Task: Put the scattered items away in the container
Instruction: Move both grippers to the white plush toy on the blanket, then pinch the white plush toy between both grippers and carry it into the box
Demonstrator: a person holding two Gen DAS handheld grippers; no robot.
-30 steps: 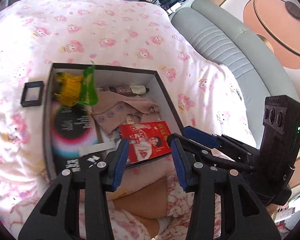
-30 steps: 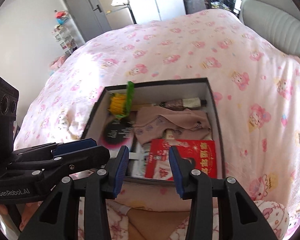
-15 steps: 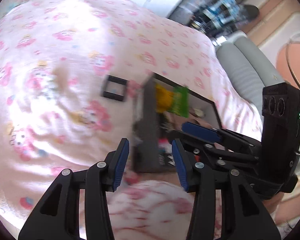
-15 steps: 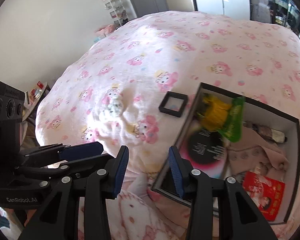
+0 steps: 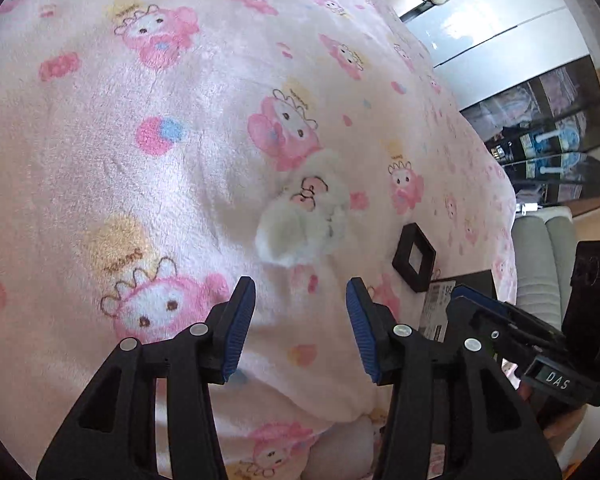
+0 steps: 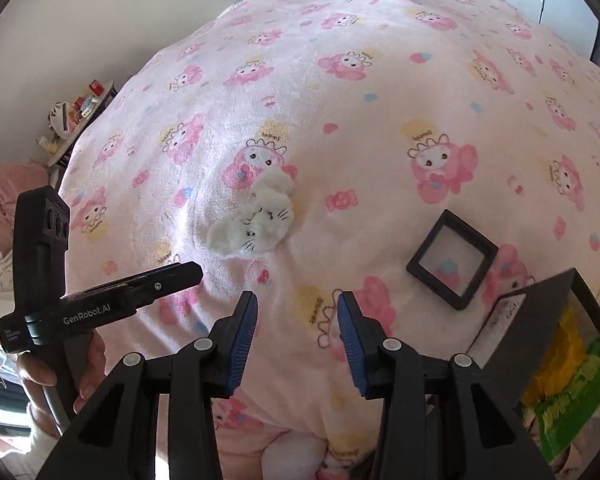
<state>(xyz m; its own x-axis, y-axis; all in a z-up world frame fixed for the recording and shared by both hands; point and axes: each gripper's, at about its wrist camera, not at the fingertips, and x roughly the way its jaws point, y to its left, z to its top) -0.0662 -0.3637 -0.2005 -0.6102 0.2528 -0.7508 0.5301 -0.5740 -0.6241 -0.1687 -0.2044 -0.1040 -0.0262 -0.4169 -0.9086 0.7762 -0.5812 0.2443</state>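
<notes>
A white fluffy plush item (image 5: 306, 216) lies on the pink blanket, just ahead of my open, empty left gripper (image 5: 300, 328). It also shows in the right wrist view (image 6: 256, 220), ahead and left of my open, empty right gripper (image 6: 296, 340). A small black square frame box (image 6: 452, 258) lies right of it, also visible in the left wrist view (image 5: 414, 258). The dark container (image 6: 540, 316) sits at the right edge, holding a yellow and green packet (image 6: 568, 376). Only its corner shows in the left wrist view (image 5: 456, 292).
The pink cartoon-print blanket (image 6: 380, 100) covers the whole bed. A grey sofa (image 5: 540, 248) stands beyond the container. A side table with small items (image 6: 76, 116) stands at the far left. Cabinets (image 5: 480, 20) line the back wall.
Both grippers swung left, away from over the container, and now face the plush item and black frame box on the blanket. Both stayed open.
</notes>
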